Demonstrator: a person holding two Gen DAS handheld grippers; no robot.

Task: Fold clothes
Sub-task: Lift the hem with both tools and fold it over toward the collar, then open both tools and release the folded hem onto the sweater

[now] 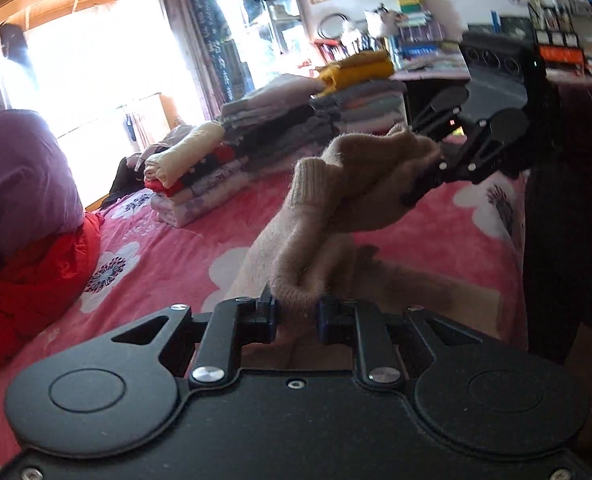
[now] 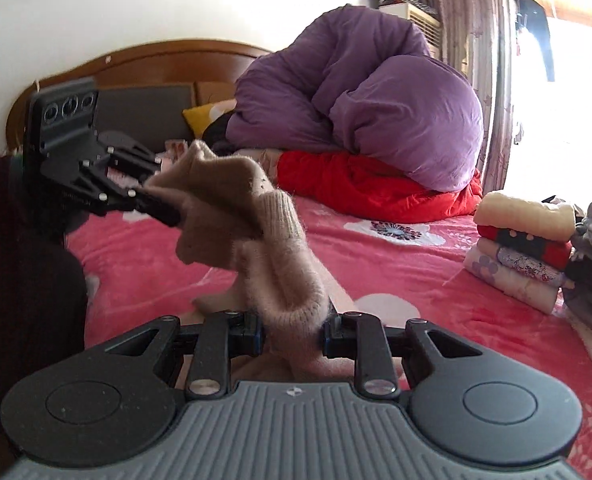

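Observation:
A fuzzy beige knit garment (image 1: 347, 184) with a ribbed cuff hangs bunched in the air above the pink flowered bed (image 1: 156, 264). My left gripper (image 1: 296, 312) is shut on one end of it. My right gripper (image 1: 423, 176) shows across from it, shut on the other end. In the right wrist view my right gripper (image 2: 292, 332) is shut on the beige garment (image 2: 256, 232), and my left gripper (image 2: 164, 204) pinches the far end. The garment sags between the two grippers, and part of it trails down towards the bed.
Stacks of folded clothes (image 1: 256, 148) stand on the bed's far side, also in the right wrist view (image 2: 527, 248). A purple duvet (image 2: 367, 100) lies on a red blanket (image 2: 375, 188) by the wooden headboard (image 2: 136, 64). A cluttered desk (image 1: 435, 52) stands behind.

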